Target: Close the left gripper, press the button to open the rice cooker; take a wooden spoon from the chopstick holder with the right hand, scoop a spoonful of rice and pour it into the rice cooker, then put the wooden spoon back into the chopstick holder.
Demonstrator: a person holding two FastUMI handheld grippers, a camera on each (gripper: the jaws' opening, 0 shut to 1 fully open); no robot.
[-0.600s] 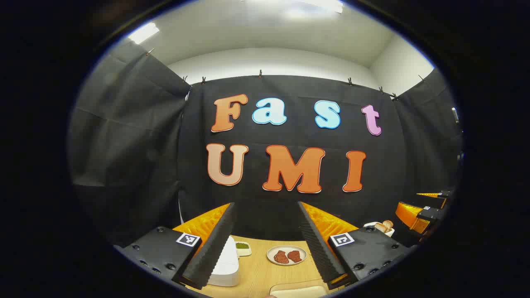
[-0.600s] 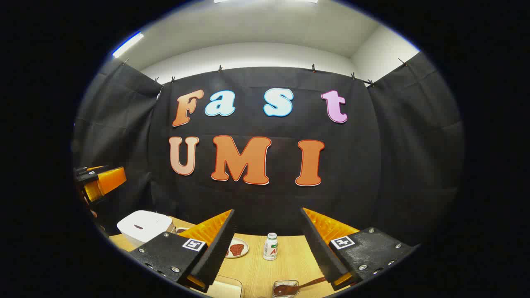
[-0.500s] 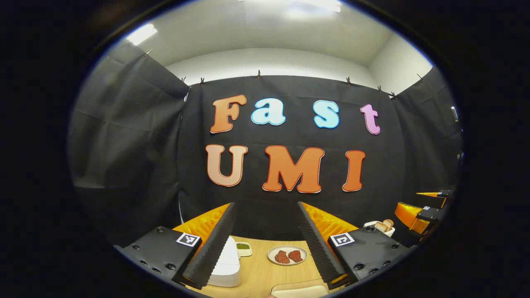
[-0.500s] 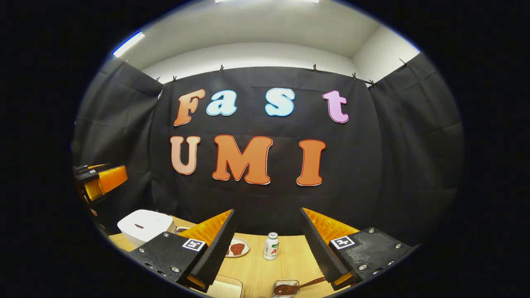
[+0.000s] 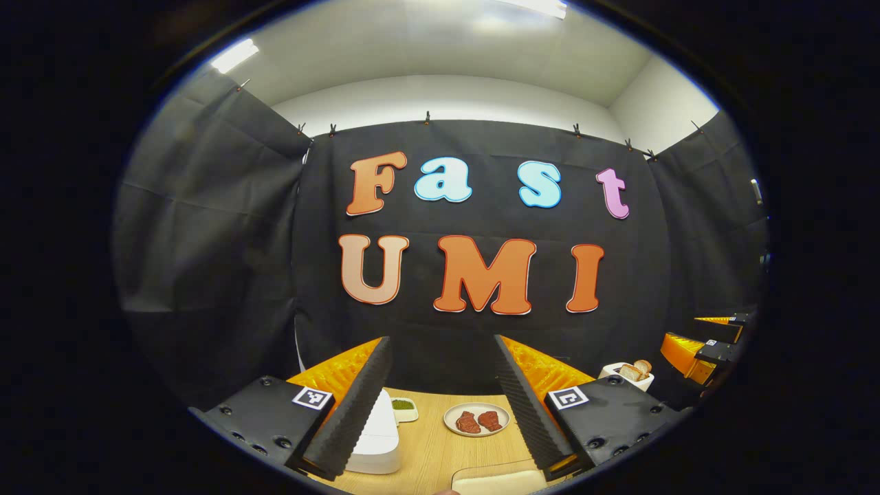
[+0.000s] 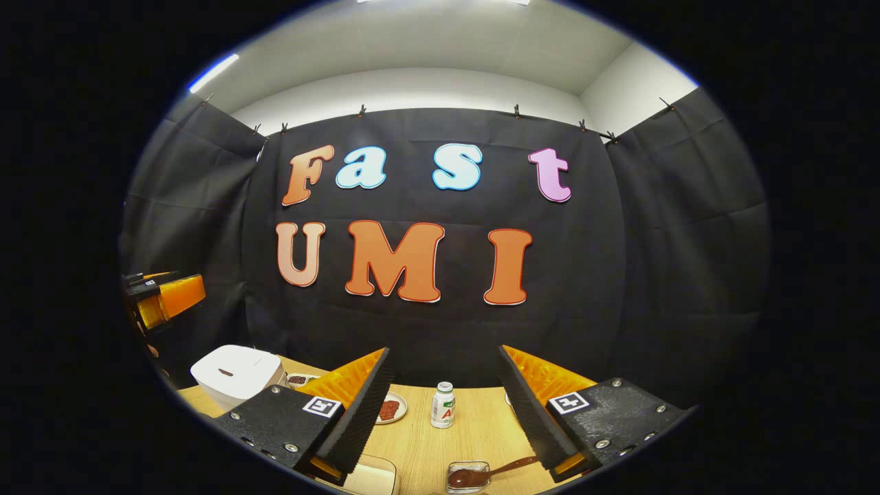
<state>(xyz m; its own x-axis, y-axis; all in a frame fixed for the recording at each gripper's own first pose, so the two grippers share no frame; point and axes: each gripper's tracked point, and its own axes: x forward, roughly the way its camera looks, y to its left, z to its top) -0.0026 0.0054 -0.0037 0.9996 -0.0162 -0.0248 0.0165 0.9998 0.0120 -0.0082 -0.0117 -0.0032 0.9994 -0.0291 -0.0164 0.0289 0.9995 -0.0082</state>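
Rice cooker (image 6: 237, 375): white, lid down, far left on counter (image 6: 474, 430); likely heavy, stable under a press. Spoon (image 6: 481, 474): near edge, resting in small dish; likely stiff, light; best held mid-handle. Left gripper (image 5: 440, 399) and right gripper (image 6: 443, 405): fingers spread, empty.

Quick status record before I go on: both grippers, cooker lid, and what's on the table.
left gripper: jaws open, holding nothing, above the table
right gripper: jaws open, holding nothing
rice cooker: white, lid down
plate of meat: on the table, right of the cooker
bottle: upright, mid-table
glass dish with spoon: near edge
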